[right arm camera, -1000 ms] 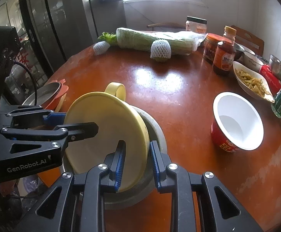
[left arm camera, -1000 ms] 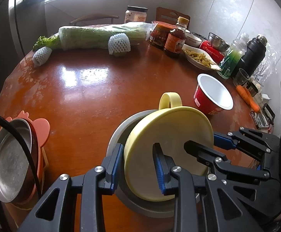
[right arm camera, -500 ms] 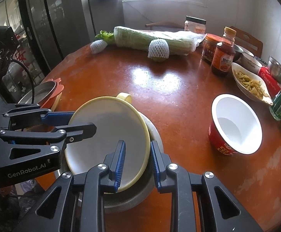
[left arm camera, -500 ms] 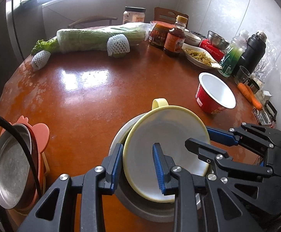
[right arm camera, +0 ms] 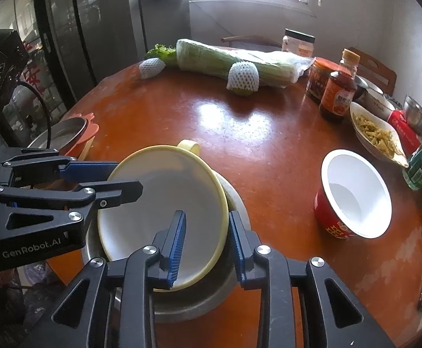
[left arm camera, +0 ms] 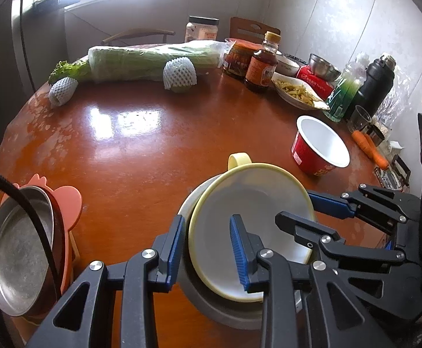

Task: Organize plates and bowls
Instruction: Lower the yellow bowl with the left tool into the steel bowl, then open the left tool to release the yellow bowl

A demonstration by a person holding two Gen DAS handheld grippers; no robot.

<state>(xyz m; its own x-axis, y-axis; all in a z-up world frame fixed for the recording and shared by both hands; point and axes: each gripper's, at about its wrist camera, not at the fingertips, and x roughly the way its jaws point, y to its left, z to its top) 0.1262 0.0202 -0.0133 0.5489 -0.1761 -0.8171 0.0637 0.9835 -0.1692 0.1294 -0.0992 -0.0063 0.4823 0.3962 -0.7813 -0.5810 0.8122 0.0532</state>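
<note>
A yellow-rimmed bowl with a small handle (left arm camera: pixel 254 217) (right arm camera: pixel 164 203) rests slightly tilted inside a larger grey metal bowl (left arm camera: pixel 211 304) (right arm camera: pixel 199 298) near the table's front edge. My left gripper (left arm camera: pixel 206 252) is open, its jaws straddling the yellow bowl's left rim. My right gripper (right arm camera: pixel 206 243) is open, its jaws straddling the bowl's right rim. Each gripper shows in the other's view. A steel plate (left arm camera: pixel 16 255) lies on a pink plate (left arm camera: pixel 68 203) at the left edge.
A red paper cup (left arm camera: pixel 318 148) (right arm camera: pixel 353 197) stands to the right. A wrapped cabbage (left arm camera: pixel 152 61), netted fruit, jars, a sauce bottle (left arm camera: pixel 263 63), a dish of food (left arm camera: pixel 298 92), bottles and carrots (left arm camera: pixel 370 148) line the far and right sides of the brown round table (left arm camera: pixel 141 145).
The yellow bowl has tipped down from steeply tilted to almost level inside the grey bowl. Both grippers have opened wider around its rim.
</note>
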